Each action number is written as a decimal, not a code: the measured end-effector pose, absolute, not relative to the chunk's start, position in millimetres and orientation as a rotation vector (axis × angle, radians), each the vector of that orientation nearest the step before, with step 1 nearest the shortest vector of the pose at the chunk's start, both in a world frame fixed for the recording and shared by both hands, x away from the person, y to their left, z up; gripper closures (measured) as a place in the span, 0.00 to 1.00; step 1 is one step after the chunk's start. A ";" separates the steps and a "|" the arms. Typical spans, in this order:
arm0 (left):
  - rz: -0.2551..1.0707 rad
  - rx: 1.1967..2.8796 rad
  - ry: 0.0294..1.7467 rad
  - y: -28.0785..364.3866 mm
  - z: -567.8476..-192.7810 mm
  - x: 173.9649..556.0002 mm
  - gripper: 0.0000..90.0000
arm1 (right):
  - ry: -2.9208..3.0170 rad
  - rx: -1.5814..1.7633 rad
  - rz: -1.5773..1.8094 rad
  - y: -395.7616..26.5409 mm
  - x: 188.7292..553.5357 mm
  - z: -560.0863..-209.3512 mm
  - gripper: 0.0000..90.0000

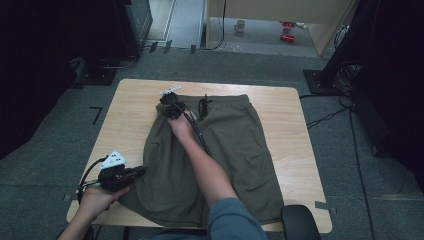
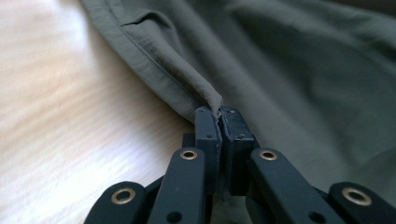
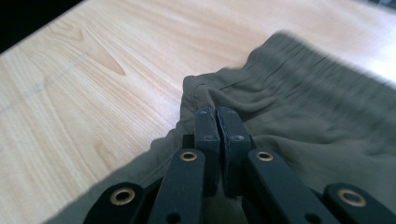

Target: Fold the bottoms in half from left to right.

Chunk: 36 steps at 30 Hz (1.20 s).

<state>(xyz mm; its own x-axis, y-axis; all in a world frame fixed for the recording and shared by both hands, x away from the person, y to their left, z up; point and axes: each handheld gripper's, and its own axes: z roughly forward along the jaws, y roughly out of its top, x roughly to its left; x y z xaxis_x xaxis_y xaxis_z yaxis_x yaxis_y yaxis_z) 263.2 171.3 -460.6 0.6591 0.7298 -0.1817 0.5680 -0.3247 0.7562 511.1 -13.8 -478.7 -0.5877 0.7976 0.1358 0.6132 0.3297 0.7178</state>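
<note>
A pair of olive green shorts [image 1: 235, 145] lies flat on the wooden table [image 1: 295, 115], waistband at the far side. My left gripper [image 1: 141, 171] is at the near left, shut on a raised fold of the left leg's hem [image 2: 205, 93]; its jaws [image 2: 219, 114] are pressed together. My right gripper [image 1: 164, 99] reaches across the shorts to the waistband's left corner [image 3: 201, 86]. Its jaws [image 3: 217, 112] are shut and the cloth bunches up at their tips. The right forearm covers part of the left leg.
A black drawstring [image 1: 203, 106] lies at the waistband's middle. Bare wood [image 1: 127, 120] runs along the left of the shorts and beyond the waistband. A black rounded seat back [image 1: 300, 222] stands at the table's near right corner. Dark stands and cables flank the table on the floor.
</note>
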 end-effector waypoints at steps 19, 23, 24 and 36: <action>0.140 2.035 0.756 76.9 -400.5 268.4 0.97 | 2.243 1.314 1.270 -123.0 490.4 -414.9 0.98; 0.109 2.050 0.712 53.2 -401.8 272.6 0.97 | 2.209 1.345 1.274 -150.4 486.0 -412.4 0.98; 0.096 2.053 0.705 47.9 -402.7 274.0 0.97 | 2.207 1.347 1.272 -157.1 485.2 -412.3 0.98; 0.018 2.088 0.637 -2.2 -414.2 288.3 0.97 | 2.155 1.409 1.225 -222.6 474.1 -419.0 0.98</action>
<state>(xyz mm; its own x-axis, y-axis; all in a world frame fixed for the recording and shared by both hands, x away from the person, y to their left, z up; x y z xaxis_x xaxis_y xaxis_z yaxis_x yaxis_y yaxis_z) 288.3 -2.2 -414.2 0.8660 0.4460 -0.2262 0.4324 -0.4404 0.7868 474.1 -222.6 -419.0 -0.4802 0.8541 0.1996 0.6084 0.1605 0.7772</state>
